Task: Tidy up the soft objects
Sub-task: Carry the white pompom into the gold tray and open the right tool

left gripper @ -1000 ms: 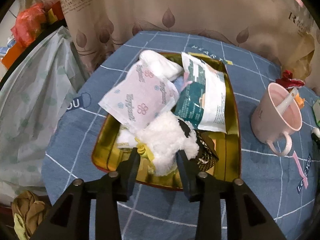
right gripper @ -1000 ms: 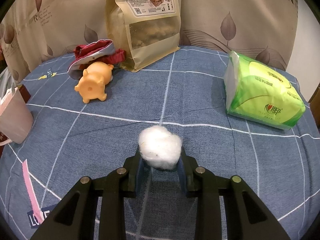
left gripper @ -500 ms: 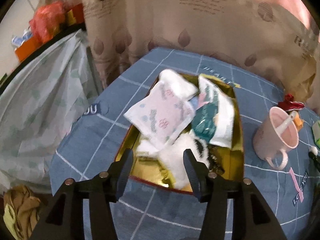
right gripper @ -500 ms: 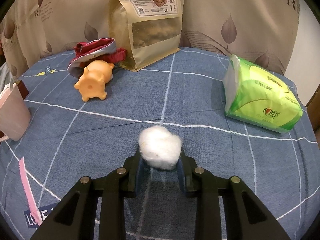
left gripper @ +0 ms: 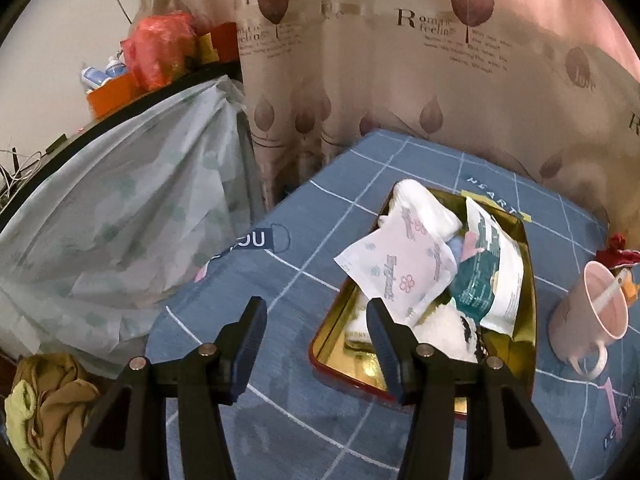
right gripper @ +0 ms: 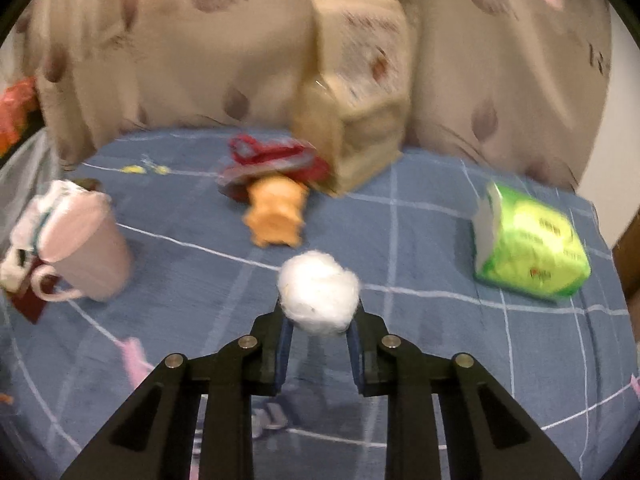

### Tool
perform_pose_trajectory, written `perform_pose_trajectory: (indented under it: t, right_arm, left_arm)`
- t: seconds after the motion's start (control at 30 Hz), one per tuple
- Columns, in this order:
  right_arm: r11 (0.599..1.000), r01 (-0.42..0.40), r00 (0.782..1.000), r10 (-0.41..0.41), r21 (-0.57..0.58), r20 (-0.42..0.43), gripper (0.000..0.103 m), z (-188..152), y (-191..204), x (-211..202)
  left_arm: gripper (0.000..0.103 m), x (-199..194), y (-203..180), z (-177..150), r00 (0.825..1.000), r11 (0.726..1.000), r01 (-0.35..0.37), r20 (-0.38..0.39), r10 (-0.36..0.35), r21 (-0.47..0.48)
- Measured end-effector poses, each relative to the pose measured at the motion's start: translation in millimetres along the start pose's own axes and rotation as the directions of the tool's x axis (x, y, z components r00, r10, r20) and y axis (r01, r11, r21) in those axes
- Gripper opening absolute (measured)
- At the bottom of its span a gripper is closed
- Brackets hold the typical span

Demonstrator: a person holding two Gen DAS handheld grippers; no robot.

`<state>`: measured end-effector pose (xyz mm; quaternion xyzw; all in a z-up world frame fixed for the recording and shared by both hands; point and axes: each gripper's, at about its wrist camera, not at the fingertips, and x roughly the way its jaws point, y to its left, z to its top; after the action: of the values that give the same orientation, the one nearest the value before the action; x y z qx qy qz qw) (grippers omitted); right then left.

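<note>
A gold tray [left gripper: 362, 360] on the blue checked cloth holds a flower-print white packet [left gripper: 400, 268], a teal and white pouch [left gripper: 494, 280] and a white plush toy [left gripper: 444, 332]. My left gripper [left gripper: 315, 308] hovers open at the tray's near left corner, with nothing between its fingers. In the blurred right wrist view, a white cotton ball [right gripper: 319, 296] sits between the fingertips of my right gripper [right gripper: 319, 312]. Its jaws are closing and its pads press on the ball, which hangs above the cloth.
A pink mug [left gripper: 588, 312] with a spoon stands right of the tray. An orange toy pig [right gripper: 276, 212], red cloth [right gripper: 272, 156], a kraft bag [right gripper: 356, 120] and a green tissue pack [right gripper: 528, 244] lie beyond the right gripper. A plastic-covered shelf [left gripper: 120, 208] borders the table's left.
My left gripper let go of the white plush toy, opened wider and drew back up and left from the tray. My right gripper rose with the cotton ball and swung left.
</note>
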<state>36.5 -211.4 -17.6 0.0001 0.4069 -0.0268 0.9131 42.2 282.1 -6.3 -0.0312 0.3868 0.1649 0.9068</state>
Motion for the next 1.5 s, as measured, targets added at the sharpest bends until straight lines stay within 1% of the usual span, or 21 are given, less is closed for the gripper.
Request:
perform_pose_trajectory:
  t: [0.2, 0.33, 0.43, 0.5, 0.53, 0.63, 0.73, 0.87, 0.93, 1.03, 1.2, 1.5]
  right_arm:
    - [0.993, -0.084, 0.994, 0.089, -0.079, 0.067, 0.023, 20.3, 47.5, -38.3]
    - [0.976, -0.168, 0.980, 0.181, -0.140, 0.081, 0.023, 30.7, 89.8, -53.7]
    - [0.948, -0.246, 0.962, 0.264, -0.201, 0.070, 0.023, 36.5, 132.7, -59.0]
    - [0.929, -0.285, 0.951, 0.306, -0.237, 0.054, 0.023, 37.7, 156.5, -60.5]
    - [0.914, -0.314, 0.941, 0.335, -0.258, 0.041, 0.023, 38.6, 173.5, -60.2]
    - [0.876, -0.373, 0.920, 0.393, -0.307, 0.003, 0.023, 37.8, 216.3, -58.5]
    - [0.839, -0.413, 0.903, 0.429, -0.354, -0.036, 0.023, 35.3, 255.1, -52.1]
    - [0.801, -0.449, 0.887, 0.453, -0.395, -0.091, 0.023, 31.0, 298.8, -35.9]
    - [0.782, -0.455, 0.884, 0.453, -0.426, -0.112, 0.023, 28.2, 318.0, -29.8]
    - [0.764, -0.454, 0.886, 0.441, -0.459, -0.142, 0.023, 28.2, 342.0, -18.1]
    - [0.750, -0.446, 0.891, 0.421, -0.488, -0.167, 0.023, 29.2, 359.0, -3.6]
    - [0.745, -0.431, 0.901, 0.388, -0.509, -0.195, 0.023, 23.0, 384.1, 20.9]
  left_arm:
    - [0.053, 1.2, -0.1, 1.1, 1.000, 1.000, -0.009, -0.001, 0.009, 0.002]
    - [0.053, 2.6, 4.6, 2.0, 1.000, 1.000, -0.021, -0.007, 0.021, -0.022]
    - [0.053, 3.6, 11.5, 2.6, 1.000, 0.998, -0.030, -0.007, 0.030, -0.049]
    - [0.053, 4.3, 13.8, 2.8, 1.000, 0.998, -0.029, -0.008, 0.028, -0.059]
    - [0.053, 4.9, 14.3, 2.9, 0.999, 0.998, -0.032, -0.009, 0.031, -0.060]
    - [0.053, 5.7, 14.8, 3.1, 0.999, 0.998, -0.032, -0.009, 0.032, -0.056]
    - [0.053, 5.7, 14.8, 3.0, 0.999, 0.998, -0.032, -0.010, 0.032, -0.060]
    - [0.053, 7.3, 17.5, 2.4, 0.999, 0.997, -0.033, -0.013, 0.032, -0.067]
    - [0.053, 8.3, 19.1, 2.0, 0.999, 0.997, -0.037, -0.017, 0.036, -0.071]
    - [0.053, 9.0, 20.8, 1.8, 0.999, 0.996, -0.037, -0.018, 0.036, -0.076]
    - [0.053, 9.3, 24.2, 1.5, 0.999, 0.995, -0.049, -0.017, 0.047, -0.085]
    - [0.053, 10.4, 26.9, 1.7, 0.999, 0.995, -0.051, -0.022, 0.049, -0.090]
